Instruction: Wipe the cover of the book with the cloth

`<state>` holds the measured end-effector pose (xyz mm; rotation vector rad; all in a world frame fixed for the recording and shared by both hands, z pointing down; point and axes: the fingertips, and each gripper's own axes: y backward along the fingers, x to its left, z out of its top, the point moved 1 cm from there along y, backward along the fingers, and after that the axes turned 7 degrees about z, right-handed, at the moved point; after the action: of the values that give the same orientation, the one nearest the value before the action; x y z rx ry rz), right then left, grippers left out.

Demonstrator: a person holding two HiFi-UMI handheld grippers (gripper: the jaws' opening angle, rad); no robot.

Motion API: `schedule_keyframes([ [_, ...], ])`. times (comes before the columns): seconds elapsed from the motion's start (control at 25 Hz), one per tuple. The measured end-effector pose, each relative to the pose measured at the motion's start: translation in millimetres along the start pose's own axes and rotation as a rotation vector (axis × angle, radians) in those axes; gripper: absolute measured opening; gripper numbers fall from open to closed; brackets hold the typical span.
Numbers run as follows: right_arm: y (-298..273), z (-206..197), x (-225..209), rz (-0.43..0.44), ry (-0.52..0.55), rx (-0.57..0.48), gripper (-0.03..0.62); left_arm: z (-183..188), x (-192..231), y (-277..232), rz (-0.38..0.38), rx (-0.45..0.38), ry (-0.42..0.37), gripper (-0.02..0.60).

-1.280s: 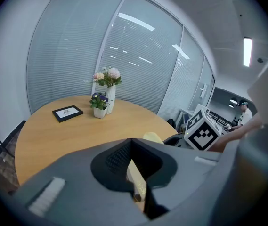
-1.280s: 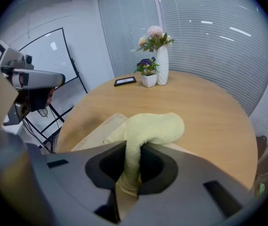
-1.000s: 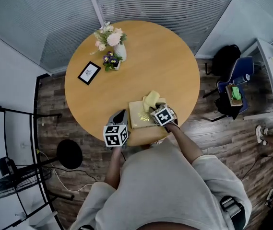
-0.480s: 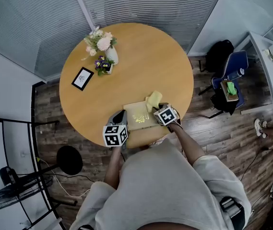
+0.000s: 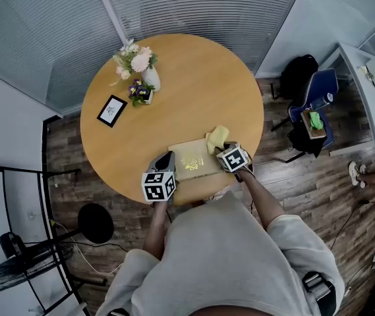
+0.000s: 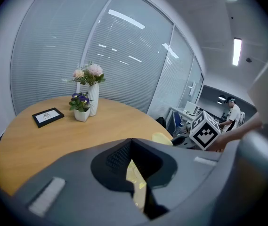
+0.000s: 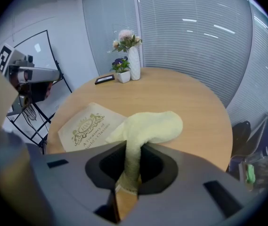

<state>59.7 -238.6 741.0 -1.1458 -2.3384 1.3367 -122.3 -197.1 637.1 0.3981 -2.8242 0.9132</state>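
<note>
Round wooden table (image 5: 194, 78), cream book (image 5: 190, 164) near you. Your right gripper (image 5: 221, 149) pinches the yellow cloth (image 5: 217, 137) beside the book. Your left gripper (image 5: 167, 159), jaws nearly closed, sits at its left edge.

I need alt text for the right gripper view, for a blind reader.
The right gripper holds a pale yellow cloth between its jaws, bunched at the edge of a cream book on a wooden table. Behind stand a vase of flowers, a potted plant and a picture frame.

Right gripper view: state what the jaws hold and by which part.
The right gripper holds the pale yellow terry cloth, pinched by one bunched end; the rest flops forward.
</note>
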Motion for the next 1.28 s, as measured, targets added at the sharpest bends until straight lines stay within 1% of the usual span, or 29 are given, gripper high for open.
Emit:
schedule_keyframes([
  [0.4,20.7,-8.3,-19.7,-0.074,0.002,0.001,0.06,-2.6,3.8,7.4,0.005,-0.006,0.002,0.006],
  [0.64,38.3,6.2,-16.3,-0.089,0.036,-0.038,0.06,-4.7,4.8,11.7,0.009,-0.005,0.005,0.006],
  [0.76,43.2,16.7,-12.8,-0.092,0.055,-0.082,0.06,-6.0,6.1,14.5,0.014,-0.007,0.007,0.006],
  [1.0,54.8,50.0,14.4,-0.059,0.1,-0.167,0.06,-8.8,13.9,22.5,0.032,-0.011,0.017,0.006],
  [1.28,48.5,84.2,67.7,0.034,0.182,-0.237,0.06,-13.6,23.3,32.1,0.065,-0.018,0.034,0.006],
])
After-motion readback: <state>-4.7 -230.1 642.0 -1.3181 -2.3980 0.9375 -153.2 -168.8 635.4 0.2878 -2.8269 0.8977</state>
